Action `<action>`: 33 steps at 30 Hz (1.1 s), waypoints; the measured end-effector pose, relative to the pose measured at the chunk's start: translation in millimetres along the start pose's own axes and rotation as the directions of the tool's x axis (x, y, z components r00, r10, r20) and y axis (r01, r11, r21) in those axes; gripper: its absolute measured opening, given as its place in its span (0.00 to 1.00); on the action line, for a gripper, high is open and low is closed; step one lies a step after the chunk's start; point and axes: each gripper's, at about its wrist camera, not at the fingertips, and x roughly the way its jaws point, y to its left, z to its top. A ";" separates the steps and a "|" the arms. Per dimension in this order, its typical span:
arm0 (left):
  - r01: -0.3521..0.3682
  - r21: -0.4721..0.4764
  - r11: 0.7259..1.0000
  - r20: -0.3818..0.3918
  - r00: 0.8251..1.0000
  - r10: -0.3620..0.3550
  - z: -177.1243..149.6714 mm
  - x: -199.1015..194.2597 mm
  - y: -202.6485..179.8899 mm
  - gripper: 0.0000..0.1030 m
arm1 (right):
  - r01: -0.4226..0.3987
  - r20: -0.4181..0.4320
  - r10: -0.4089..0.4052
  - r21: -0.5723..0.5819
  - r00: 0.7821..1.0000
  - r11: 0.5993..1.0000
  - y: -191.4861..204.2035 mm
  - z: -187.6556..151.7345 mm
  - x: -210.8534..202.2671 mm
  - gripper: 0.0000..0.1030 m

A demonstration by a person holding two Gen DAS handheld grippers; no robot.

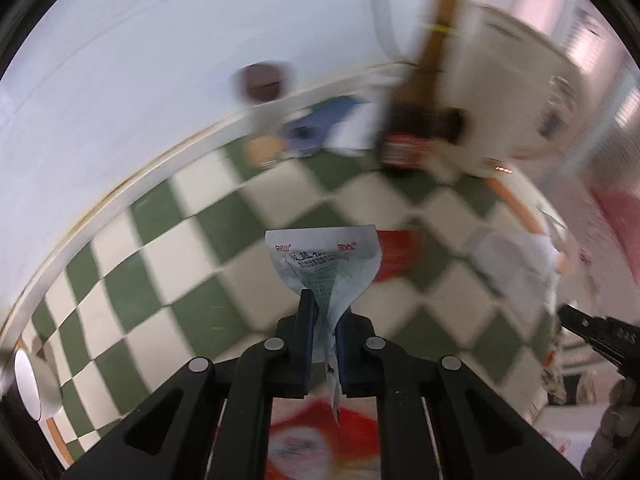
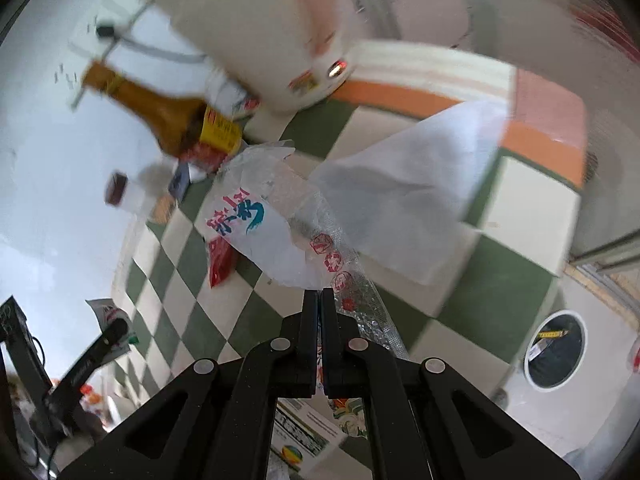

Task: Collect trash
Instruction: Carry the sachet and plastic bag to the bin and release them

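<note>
My left gripper [image 1: 324, 304] is shut on a pale printed sachet wrapper [image 1: 324, 260] and holds it above the green-and-white checked tablecloth [image 1: 168, 240]. My right gripper [image 2: 318, 300] is shut on a clear plastic wrapper with red and blue print [image 2: 276, 232], lifted over the cloth [image 2: 500, 280]. A white tissue [image 2: 408, 188] lies just beyond it. A red packet [image 2: 220, 260] lies on the cloth to the left; it also shows in the left wrist view [image 1: 396, 254]. The left gripper with its wrapper appears at the right wrist view's lower left [image 2: 108, 320].
A brown sauce bottle [image 2: 160, 112] and a white rice cooker [image 2: 264, 32] stand at the back by the wall. A round bin opening with a black liner [image 2: 556, 350] is at the right. More packaging [image 2: 308, 432] lies below my right gripper. Both views are motion-blurred.
</note>
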 end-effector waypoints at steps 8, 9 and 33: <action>0.216 0.250 0.944 -0.055 0.976 -0.208 -23.7 -19.6 -174.0 0.07 | 0.015 0.141 -0.044 0.201 0.989 0.979 -140.4 -32.2 -101.6 0.01; 0.245 0.285 0.927 -0.081 0.970 -0.231 -33.7 -19.5 -200.9 0.07 | 0.026 0.150 -0.065 0.247 0.986 0.969 -171.3 -44.3 -114.3 0.01; 0.515 0.519 0.682 -0.722 0.692 0.027 -458.5 411.9 -543.6 0.14 | 0.064 -0.066 -0.017 0.818 0.998 0.572 -724.4 -308.6 156.5 0.01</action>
